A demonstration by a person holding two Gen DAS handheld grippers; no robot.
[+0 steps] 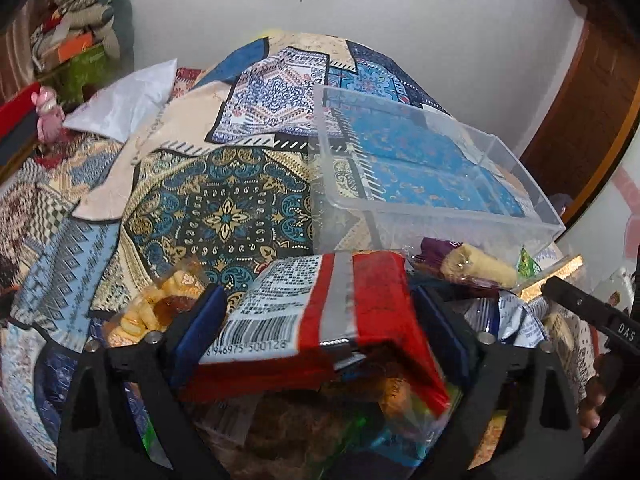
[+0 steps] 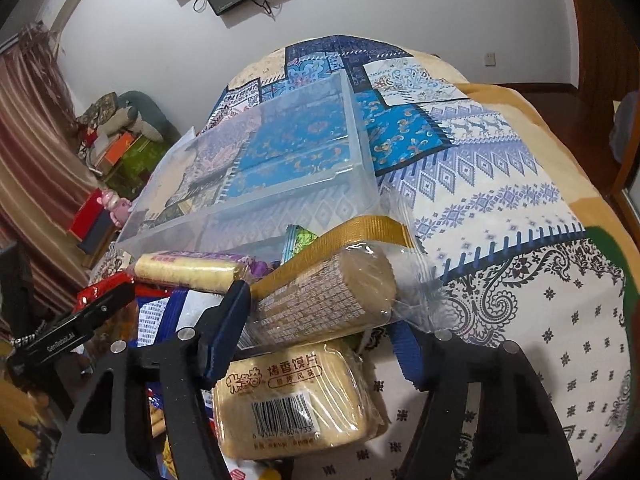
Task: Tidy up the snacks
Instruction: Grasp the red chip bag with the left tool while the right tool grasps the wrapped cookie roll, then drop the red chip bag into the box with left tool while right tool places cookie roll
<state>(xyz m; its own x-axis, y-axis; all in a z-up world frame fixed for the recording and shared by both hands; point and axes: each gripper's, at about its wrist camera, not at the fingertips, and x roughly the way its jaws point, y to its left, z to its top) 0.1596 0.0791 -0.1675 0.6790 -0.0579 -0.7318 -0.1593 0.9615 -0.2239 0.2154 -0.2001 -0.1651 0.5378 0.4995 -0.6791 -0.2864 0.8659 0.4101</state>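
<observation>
Both grippers are down over the snack heap on the patterned bedspread (image 2: 520, 216). The left gripper (image 1: 320, 334) straddles a red foil packet with a barcode (image 1: 320, 320), jaws wide – whether the pads press yet, I cannot tell. The right gripper (image 2: 320, 336) brackets a clear-wrapped cracker roll with a gold band (image 2: 324, 300), not visibly clamped. The clear plastic bin (image 1: 420, 184) sits empty just beyond the pile – likely close for short carries.

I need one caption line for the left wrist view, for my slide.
Left claw straddles a red snack bag before an empty clear bin on a patterned bedspread.
</observation>
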